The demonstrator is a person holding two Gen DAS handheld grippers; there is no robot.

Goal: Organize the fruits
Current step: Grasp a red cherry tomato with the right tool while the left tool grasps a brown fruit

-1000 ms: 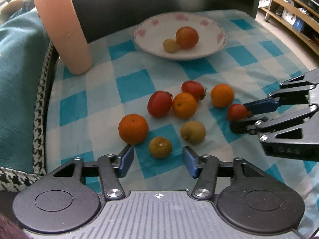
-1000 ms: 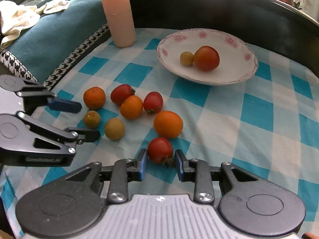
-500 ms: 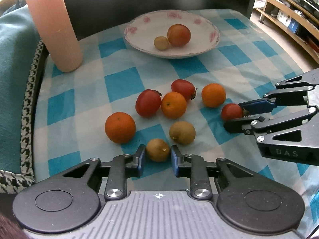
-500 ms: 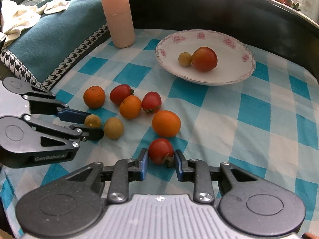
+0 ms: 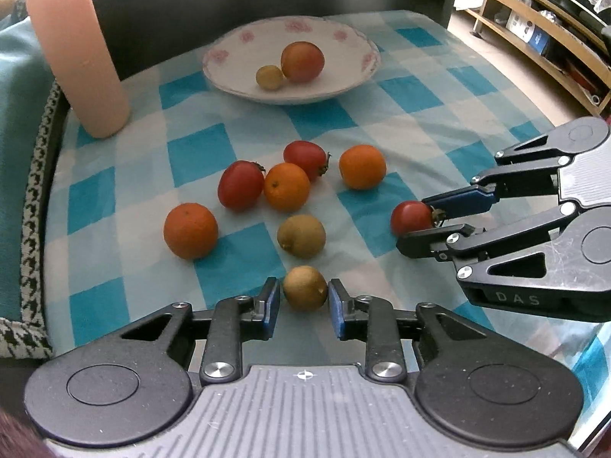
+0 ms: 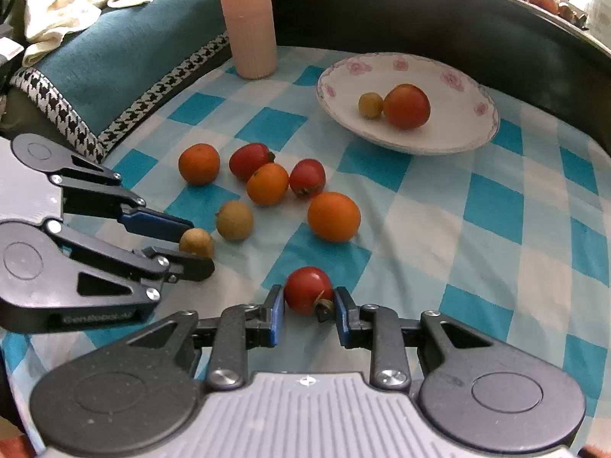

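**Both fruits pinched, go gentle**

Your left gripper (image 5: 304, 303) has its fingers pinched on the small brown round longan-like fruit (image 5: 305, 287), low on the blue-and-white checked cloth on the bench (image 5: 412, 114). Thin shell, light, probably brittle: squeeze at the widest part, no more force.

Your right gripper (image 6: 308, 317) has its fingers closed on the small red tomato (image 6: 308, 289), its dry stem (image 6: 324, 304) against the right-side finger. Smooth skin, soft flesh: it likely slips or bruises if you clamp harder. Hold across the middle, clear of the stem.

The white floral-rimmed dish (image 6: 450, 144) at the far side already holds two fruits. Six more lie loose between, so lift straight up before you travel.
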